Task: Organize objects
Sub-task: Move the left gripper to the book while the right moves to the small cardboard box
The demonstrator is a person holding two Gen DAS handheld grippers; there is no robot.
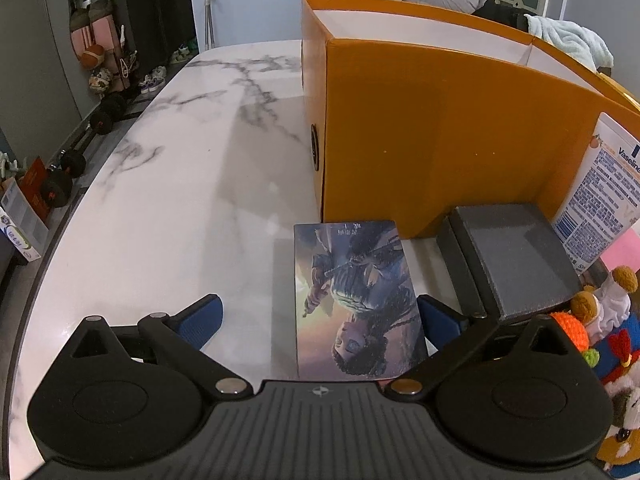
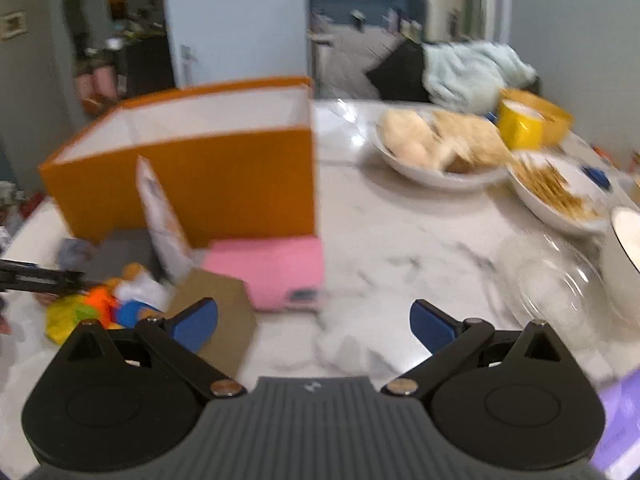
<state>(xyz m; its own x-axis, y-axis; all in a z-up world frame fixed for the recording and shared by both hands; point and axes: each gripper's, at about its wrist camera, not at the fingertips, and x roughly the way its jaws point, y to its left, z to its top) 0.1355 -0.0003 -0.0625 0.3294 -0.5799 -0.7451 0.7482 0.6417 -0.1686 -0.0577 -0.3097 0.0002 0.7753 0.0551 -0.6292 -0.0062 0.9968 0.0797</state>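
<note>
The picture card [image 1: 356,300] is laid flat on the table [image 1: 180,200] against the orange box [image 1: 440,132], between the left gripper [image 1: 320,320]'s wide-open, empty fingers, nearer the right one, its long axis along them. The right gripper [image 2: 314,324] is open too, farther off.

An orange box [image 1: 440,136] with a white inside stood open-topped on the marble table. Against its near wall a picture card [image 1: 356,300] lay flat, its printed figure upside down. Just right of it sat a dark grey case [image 1: 516,260], then a white Vaseline tube [image 1: 604,184] leaning on the box, a pink box [image 2: 276,272] and knitted toys [image 1: 600,312] nearest.
</note>
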